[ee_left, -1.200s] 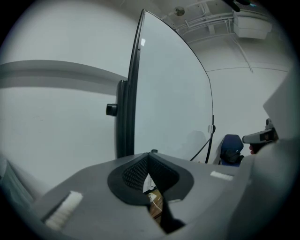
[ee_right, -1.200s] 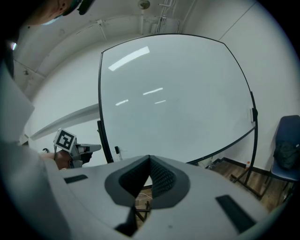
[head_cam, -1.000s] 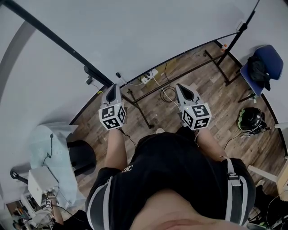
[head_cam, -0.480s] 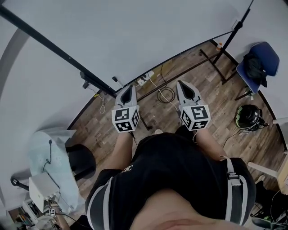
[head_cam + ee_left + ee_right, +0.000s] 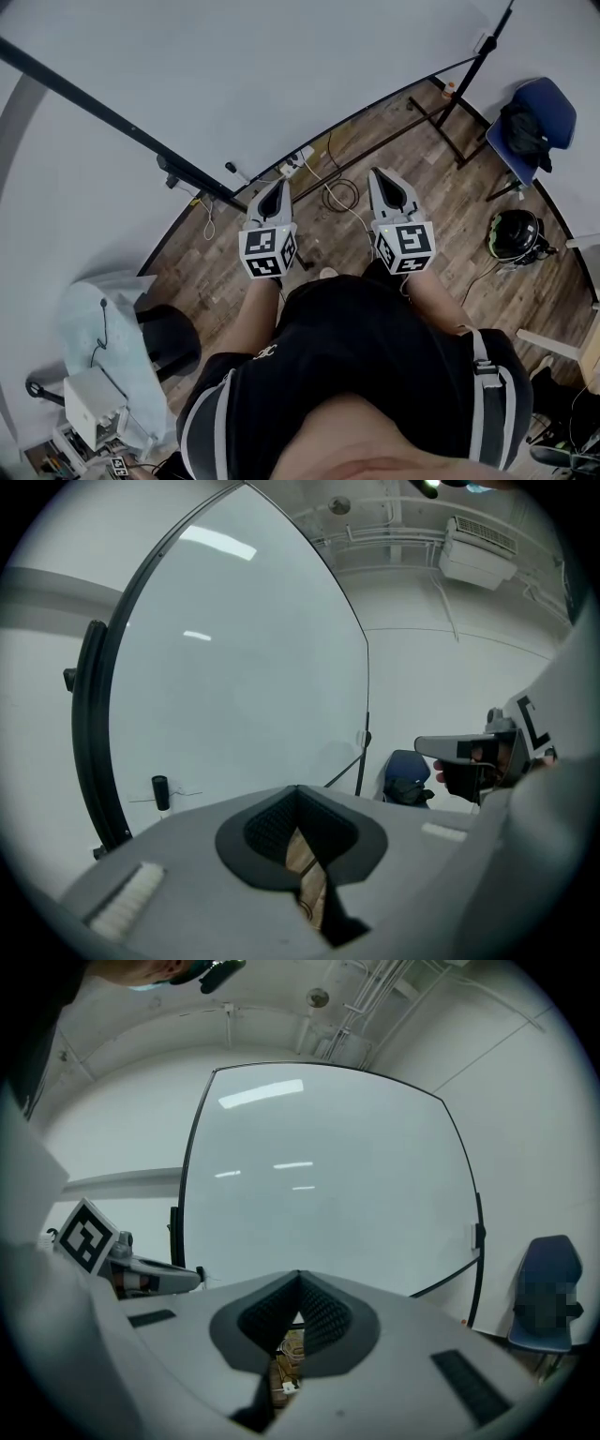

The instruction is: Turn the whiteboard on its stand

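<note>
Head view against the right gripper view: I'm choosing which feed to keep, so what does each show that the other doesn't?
Only the head view shows the helmet on the floor and the person's black shirt. Only the right gripper view shows the ceiling pipes above the board. Both show the whiteboard, the blue chair and the left gripper.

Bright, even overhead light glared in streaks off my whiteboard [image 5: 328, 1232], and my fisheye views curved and darkened at the edges.
</note>
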### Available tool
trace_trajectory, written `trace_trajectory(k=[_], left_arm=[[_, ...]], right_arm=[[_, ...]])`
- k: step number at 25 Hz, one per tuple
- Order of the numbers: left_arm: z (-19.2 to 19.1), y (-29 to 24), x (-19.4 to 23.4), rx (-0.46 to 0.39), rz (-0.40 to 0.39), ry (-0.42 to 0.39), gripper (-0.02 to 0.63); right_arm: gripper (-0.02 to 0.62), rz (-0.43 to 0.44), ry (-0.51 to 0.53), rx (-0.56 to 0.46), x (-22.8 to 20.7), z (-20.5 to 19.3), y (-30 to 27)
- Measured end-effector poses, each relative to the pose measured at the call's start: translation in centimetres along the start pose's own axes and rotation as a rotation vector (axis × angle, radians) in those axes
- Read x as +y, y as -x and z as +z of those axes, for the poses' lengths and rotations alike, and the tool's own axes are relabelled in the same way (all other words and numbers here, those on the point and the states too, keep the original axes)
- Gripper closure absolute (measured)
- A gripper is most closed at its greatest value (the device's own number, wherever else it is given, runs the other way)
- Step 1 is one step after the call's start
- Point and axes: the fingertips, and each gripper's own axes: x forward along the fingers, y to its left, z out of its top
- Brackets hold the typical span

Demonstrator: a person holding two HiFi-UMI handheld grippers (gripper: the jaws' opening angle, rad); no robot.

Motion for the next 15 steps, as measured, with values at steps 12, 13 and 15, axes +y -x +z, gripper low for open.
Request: trace_trajectory(k=[12, 13, 15], left_arm=[[0.40, 0.52, 0.32, -0.037, 0.009, -0.002, 0.597], [0.32, 0.52, 0.31, -0.034, 0.005, 0.000, 0.597], [0.17, 0.55, 0.18, -0.029, -0.001, 0.001, 0.597]], right_arm=[[0.592, 0.023, 0.006, 0.014, 0.63, -0.27, -0.62], [0.592, 0.025, 0.005, 0.017, 0.66, -0.28, -0.67], [0.592, 0.030, 0.002, 0.021, 0.70, -0.33, -0.66]])
